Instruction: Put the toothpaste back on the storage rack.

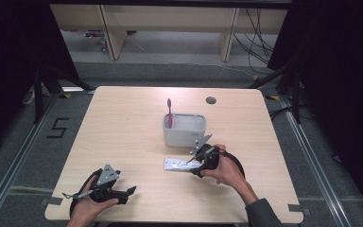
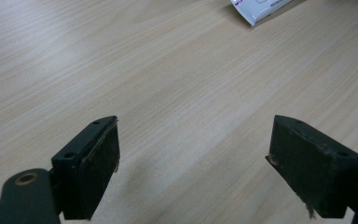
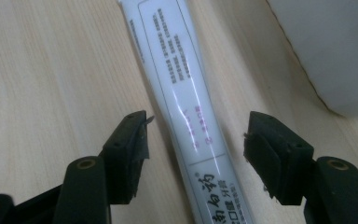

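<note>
**Right gripper straddles the tube**

High view: the tube (image 1: 182, 164) lies flat on the table (image 1: 123, 123), just in front of the white holder (image 1: 184, 129), which has a red toothbrush (image 1: 169, 112) standing in it. The right gripper (image 1: 199, 165) is at the tube's end nearest the holder's right side; the left gripper (image 1: 123, 193) rests well apart from the holder.

Left gripper view: jaws wide open, nothing between them, over bare table.

Right gripper view: jaws partly open astride the tube (image 3: 186, 107), pads not touching it; the holder (image 3: 331, 51) is just beside.
</note>
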Demonstrator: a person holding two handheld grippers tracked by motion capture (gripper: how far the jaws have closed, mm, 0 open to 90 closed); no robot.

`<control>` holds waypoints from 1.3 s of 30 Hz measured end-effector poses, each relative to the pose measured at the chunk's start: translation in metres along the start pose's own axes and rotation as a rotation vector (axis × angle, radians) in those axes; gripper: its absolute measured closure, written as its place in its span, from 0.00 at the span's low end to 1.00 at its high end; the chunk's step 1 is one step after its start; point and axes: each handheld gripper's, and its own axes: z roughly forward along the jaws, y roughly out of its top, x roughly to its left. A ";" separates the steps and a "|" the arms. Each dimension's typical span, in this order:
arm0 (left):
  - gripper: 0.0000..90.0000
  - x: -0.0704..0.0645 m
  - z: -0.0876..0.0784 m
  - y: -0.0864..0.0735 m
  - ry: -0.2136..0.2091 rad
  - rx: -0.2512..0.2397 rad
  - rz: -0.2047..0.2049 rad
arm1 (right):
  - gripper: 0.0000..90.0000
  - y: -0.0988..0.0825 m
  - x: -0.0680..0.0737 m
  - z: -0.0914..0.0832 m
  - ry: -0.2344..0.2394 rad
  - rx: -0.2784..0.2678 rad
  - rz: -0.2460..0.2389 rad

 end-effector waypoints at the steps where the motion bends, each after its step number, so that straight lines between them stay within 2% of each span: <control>1: 0.18 0.000 0.000 0.000 0.001 0.000 0.001 | 0.45 0.000 -0.001 0.001 0.002 0.001 -0.003; 9: 0.18 0.000 0.000 0.000 -0.007 0.005 0.004 | 0.49 -0.002 -0.005 0.006 0.012 0.030 -0.020; 10: 0.18 0.000 0.000 0.000 -0.006 0.001 0.003 | 0.49 -0.002 -0.005 0.006 0.008 0.038 -0.007; 18: 0.18 0.001 -0.001 0.001 0.001 0.000 0.007 | 0.57 -0.001 -0.006 0.007 0.023 0.060 -0.013; 19: 0.18 0.001 -0.001 0.001 0.000 0.000 0.006 | 0.60 -0.002 -0.006 0.007 0.028 0.062 -0.019; 25: 0.18 0.000 -0.001 0.000 -0.001 -0.002 0.003 | 0.61 -0.001 -0.006 0.009 0.025 0.080 -0.030; 30: 0.18 0.000 0.000 0.001 0.008 0.004 0.007 | 0.62 0.004 -0.006 0.009 0.033 0.114 -0.039; 32: 0.18 0.000 0.000 0.000 -0.003 0.003 0.007 | 0.64 0.006 -0.006 0.010 0.038 0.127 -0.051; 33: 0.18 0.000 -0.001 0.001 -0.003 0.004 0.004 | 0.66 0.007 -0.006 0.011 0.034 0.144 -0.052; 36: 0.18 -0.001 -0.001 0.001 0.000 -0.006 0.005 | 0.69 0.007 -0.006 0.011 0.044 0.141 -0.065; 37: 0.18 -0.001 -0.001 0.000 0.000 -0.010 0.005 | 0.71 0.008 -0.005 0.010 0.037 0.151 -0.053; 39: 0.18 -0.001 -0.001 0.001 0.001 -0.008 0.006 | 0.73 0.009 -0.004 0.009 0.034 0.167 -0.058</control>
